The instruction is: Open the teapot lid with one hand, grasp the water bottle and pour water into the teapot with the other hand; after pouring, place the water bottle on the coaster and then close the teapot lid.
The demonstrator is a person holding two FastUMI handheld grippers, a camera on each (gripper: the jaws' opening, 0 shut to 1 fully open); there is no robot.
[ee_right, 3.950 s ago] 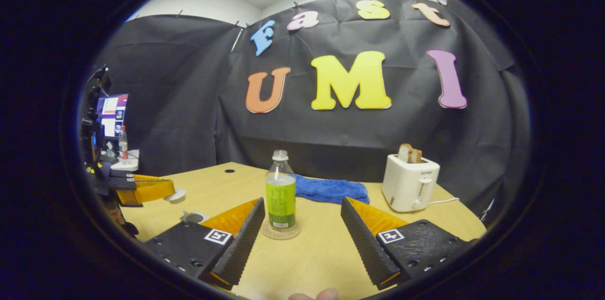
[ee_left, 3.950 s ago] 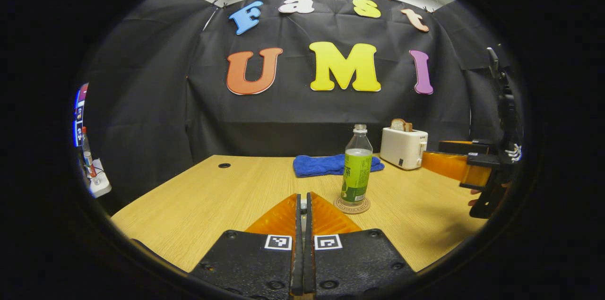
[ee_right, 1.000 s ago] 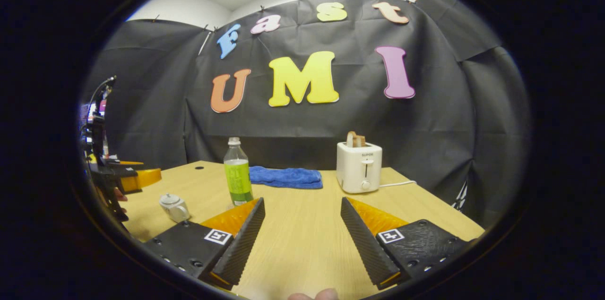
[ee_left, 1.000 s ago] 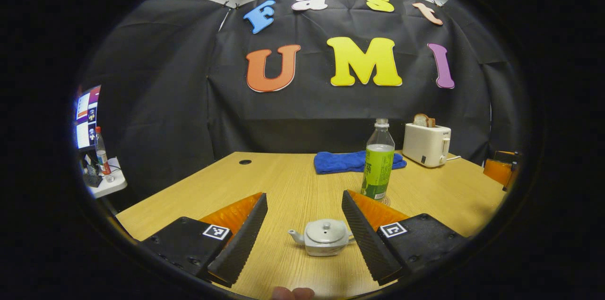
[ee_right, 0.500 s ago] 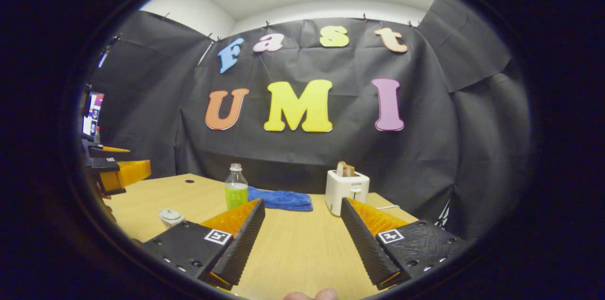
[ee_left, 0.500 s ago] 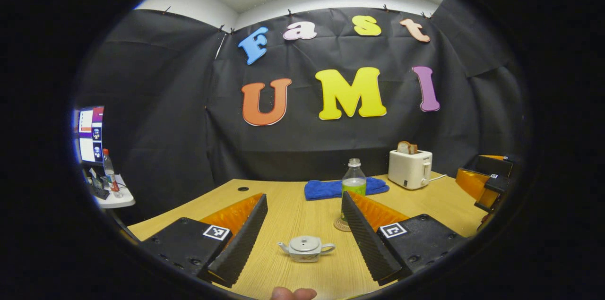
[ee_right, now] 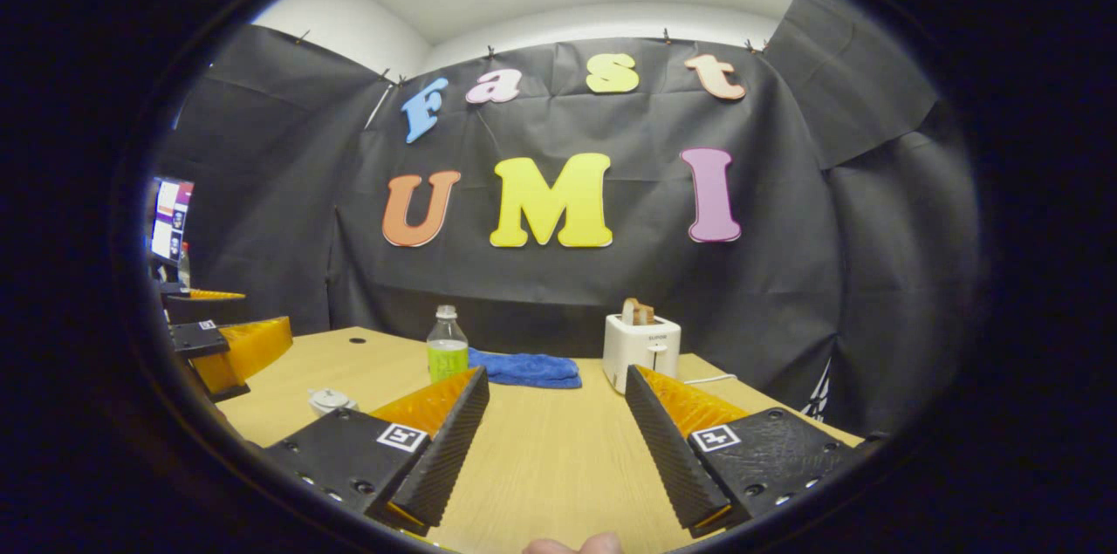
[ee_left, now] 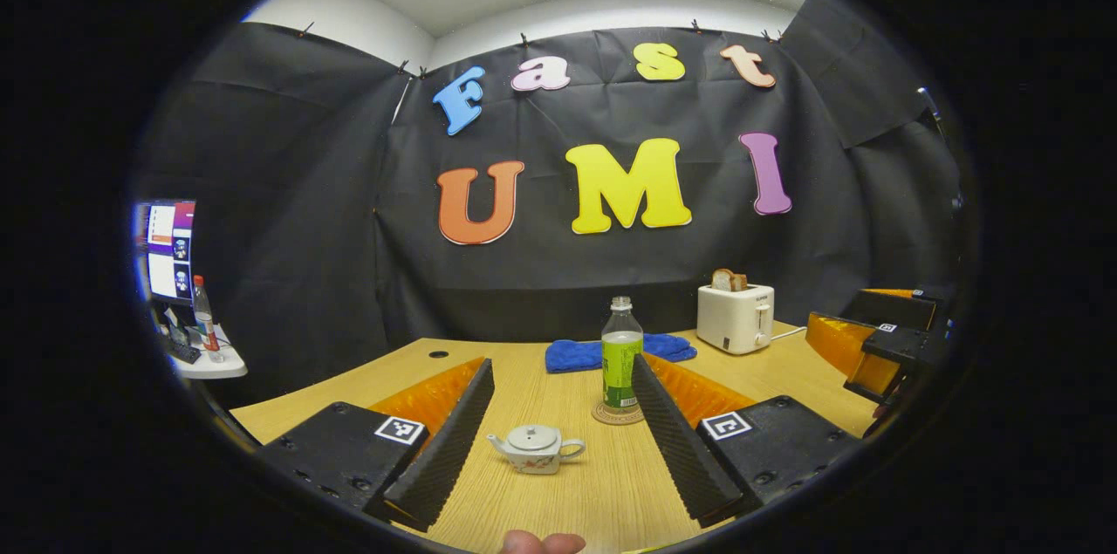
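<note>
Left gripper view: left gripper (ee_left: 558,388) spread wide, nothing held; lidded teapot (ee_left: 535,449) low centre between fingers, water bottle (ee_left: 621,358) on coaster (ee_left: 617,413) just behind, bare table (ee_left: 558,397) around. Right gripper view: right gripper (ee_right: 556,401) likewise apart, open tabletop ahead, teapot lower left.

My left gripper (ee_left: 558,414): black housings with screw heads; square black-and-white markers on each; ribbed wedge fingers. My right gripper (ee_right: 556,410): identical housings, markers, screws; ribbed fingers likewise.
</note>
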